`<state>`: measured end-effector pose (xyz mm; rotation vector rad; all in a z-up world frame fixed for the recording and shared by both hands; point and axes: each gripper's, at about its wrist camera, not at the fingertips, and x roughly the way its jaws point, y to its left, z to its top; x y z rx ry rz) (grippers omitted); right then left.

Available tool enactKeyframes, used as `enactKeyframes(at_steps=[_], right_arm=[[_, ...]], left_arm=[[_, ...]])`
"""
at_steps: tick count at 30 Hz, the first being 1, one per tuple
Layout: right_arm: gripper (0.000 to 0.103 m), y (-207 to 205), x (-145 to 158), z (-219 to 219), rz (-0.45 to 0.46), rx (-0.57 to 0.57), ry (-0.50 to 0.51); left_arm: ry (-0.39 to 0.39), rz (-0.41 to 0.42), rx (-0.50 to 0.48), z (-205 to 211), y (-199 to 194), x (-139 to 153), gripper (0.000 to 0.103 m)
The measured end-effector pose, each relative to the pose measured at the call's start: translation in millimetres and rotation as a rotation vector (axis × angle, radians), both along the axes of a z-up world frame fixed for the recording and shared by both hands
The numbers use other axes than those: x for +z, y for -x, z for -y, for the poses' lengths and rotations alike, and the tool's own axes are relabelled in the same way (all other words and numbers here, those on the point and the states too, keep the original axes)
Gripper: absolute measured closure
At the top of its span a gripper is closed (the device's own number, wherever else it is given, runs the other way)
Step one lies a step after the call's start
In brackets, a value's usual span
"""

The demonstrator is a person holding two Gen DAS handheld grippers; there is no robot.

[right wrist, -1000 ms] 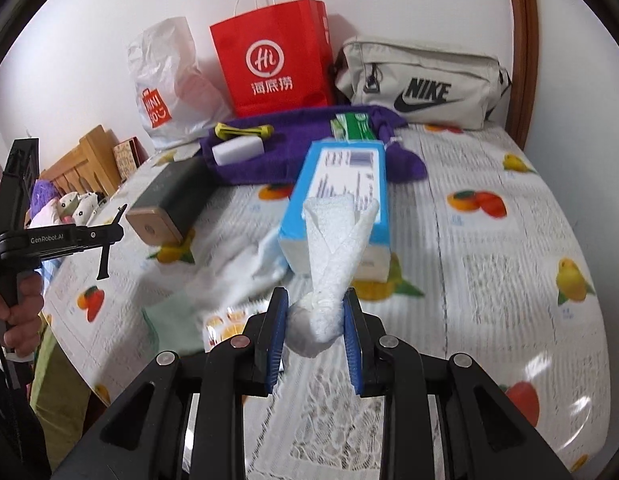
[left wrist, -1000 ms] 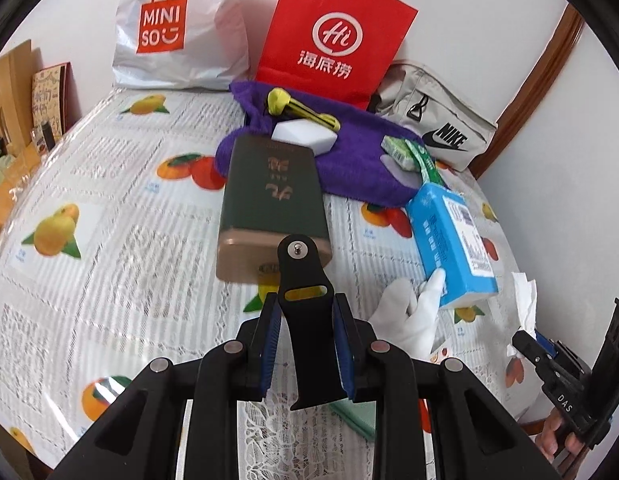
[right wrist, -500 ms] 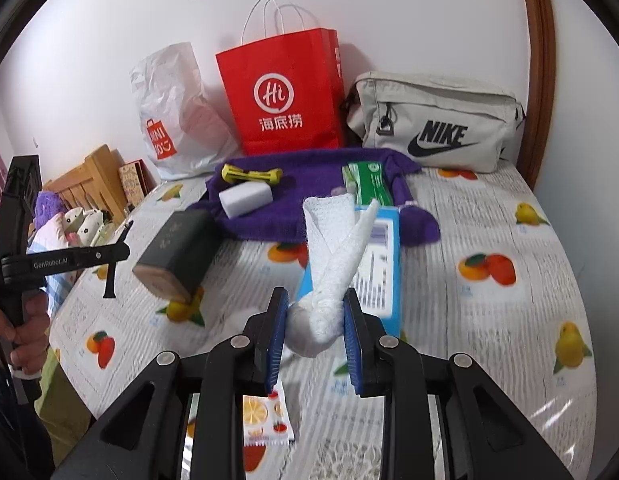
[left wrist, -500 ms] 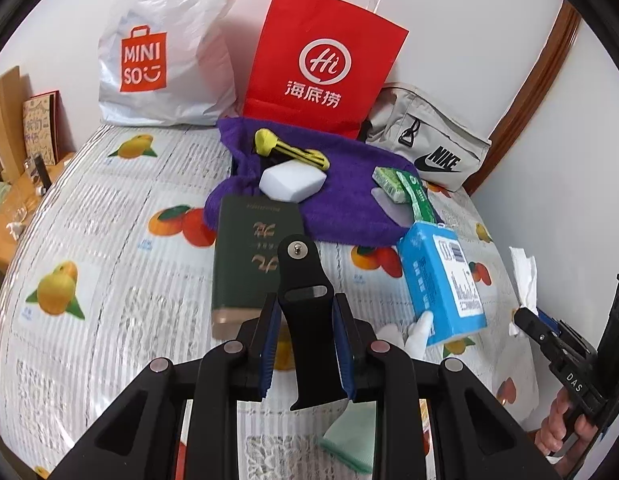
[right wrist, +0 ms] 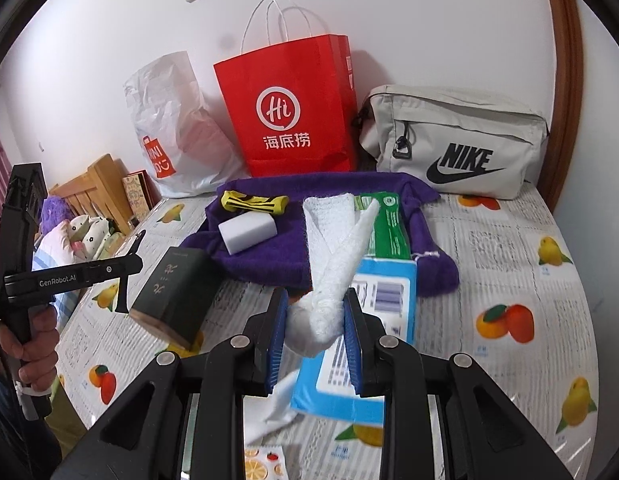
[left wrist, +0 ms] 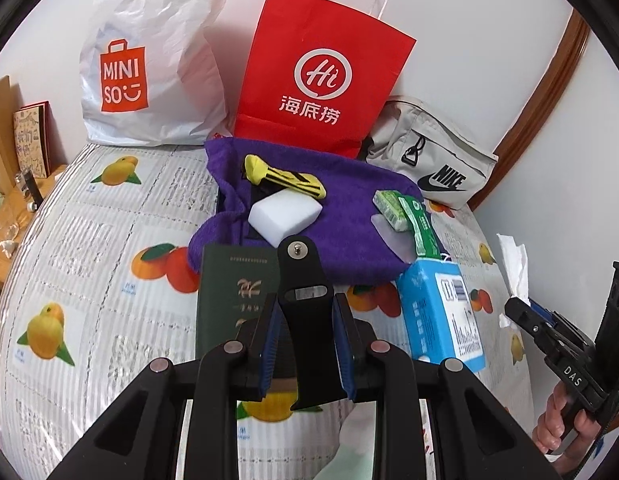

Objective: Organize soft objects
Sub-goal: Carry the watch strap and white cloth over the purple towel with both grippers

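My left gripper [left wrist: 305, 344] is shut on a black rubber strap [left wrist: 303, 292], held above the table. My right gripper [right wrist: 315, 328] is shut on a rolled white cloth [right wrist: 333, 240] that sticks up from its pads. The same cloth [left wrist: 513, 264] shows at the right edge of the left wrist view. Further back lies a purple towel [left wrist: 349, 224] carrying a yellow-and-black sock [left wrist: 281, 178], a white sponge block [left wrist: 283, 214] and green packets [left wrist: 405, 216]. In the right wrist view the purple towel [right wrist: 269, 256] lies beyond the cloth.
A dark green box [left wrist: 229, 292] and a blue tissue box [left wrist: 437, 312] lie in front of the towel. A red paper bag [left wrist: 321, 80], a white MINISO bag [left wrist: 149, 60] and a beige Nike bag [left wrist: 429, 160] stand along the wall. Wooden furniture [right wrist: 97, 188] is at the left.
Both grippers have risen and drawn back from the table, so the boxes and towel look smaller and lower. The strap and the white cloth stay gripped.
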<state>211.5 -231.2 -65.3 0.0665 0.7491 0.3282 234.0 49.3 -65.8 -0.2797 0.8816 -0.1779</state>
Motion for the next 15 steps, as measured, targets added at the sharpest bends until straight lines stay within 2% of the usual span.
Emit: enactKeyframes(at_steps=[15], right_arm=[[0.076,-62,0,-8,0.002,0.029,0.011]], left_arm=[[-0.037,-0.007,0.003,6,-52,0,0.078]])
